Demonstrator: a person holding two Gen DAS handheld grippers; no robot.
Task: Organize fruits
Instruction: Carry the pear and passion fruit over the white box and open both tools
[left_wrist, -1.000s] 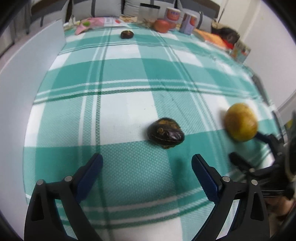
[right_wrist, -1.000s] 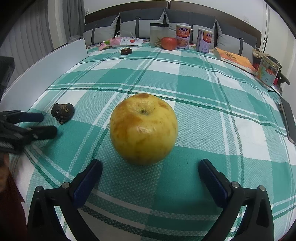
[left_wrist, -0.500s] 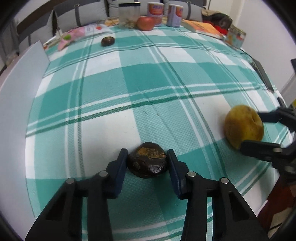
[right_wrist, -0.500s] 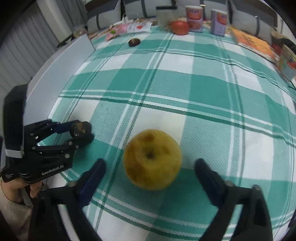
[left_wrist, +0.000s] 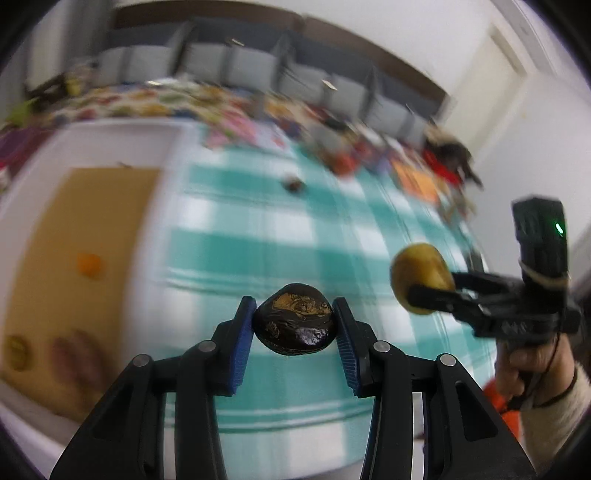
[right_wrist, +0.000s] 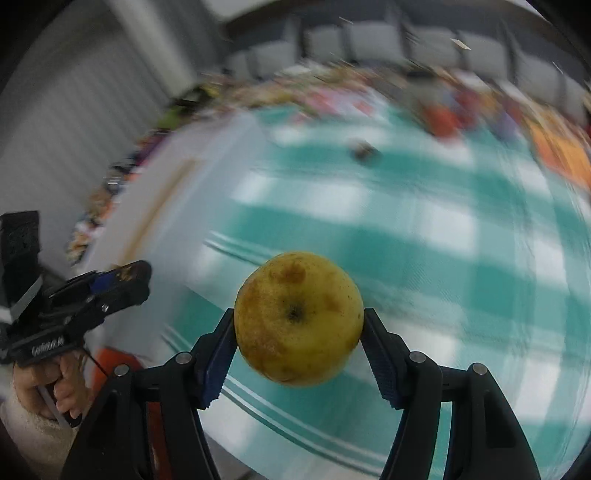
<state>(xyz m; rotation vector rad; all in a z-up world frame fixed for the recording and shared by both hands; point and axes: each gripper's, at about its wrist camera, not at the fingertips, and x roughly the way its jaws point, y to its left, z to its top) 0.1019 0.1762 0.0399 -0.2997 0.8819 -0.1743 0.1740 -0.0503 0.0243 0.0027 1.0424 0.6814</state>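
Blue pads on the left tongs (left_wrist: 293, 325) are clamped tight on the dark fruit (left_wrist: 294, 319), one pad on each side, and it hangs clear of the green-and-white cloth (left_wrist: 258, 243). Same deal on the other side: the right tongs (right_wrist: 299, 332) pinch the yellow apple (right_wrist: 298, 318) between their pads, stem dimple facing the camera, also up in the air. From the left view you can see the apple (left_wrist: 421, 278) off to the right, well apart from the dark fruit.

Compared to a second ago, both fruits were sitting on the cloth with the tongs spread wide around them. Half a second ago the left pair was already shut on the dark fruit while it was still down, and the right pair had only partly closed around the apple. The right jaws have just been closing, and now the pads press on it. Both fruits have since lifted, and everything behind is motion blurred.

Room-wise, the cloth under both is mostly bare; one small dark fruit (left_wrist: 293, 183) sits far back. Left of the cloth there's a white tray (left_wrist: 166, 155) with a tan floor (left_wrist: 92, 229), holding an orange blob (left_wrist: 89, 264) and a couple of blurry things near its front edge. Far clutter is too smeared to make out.
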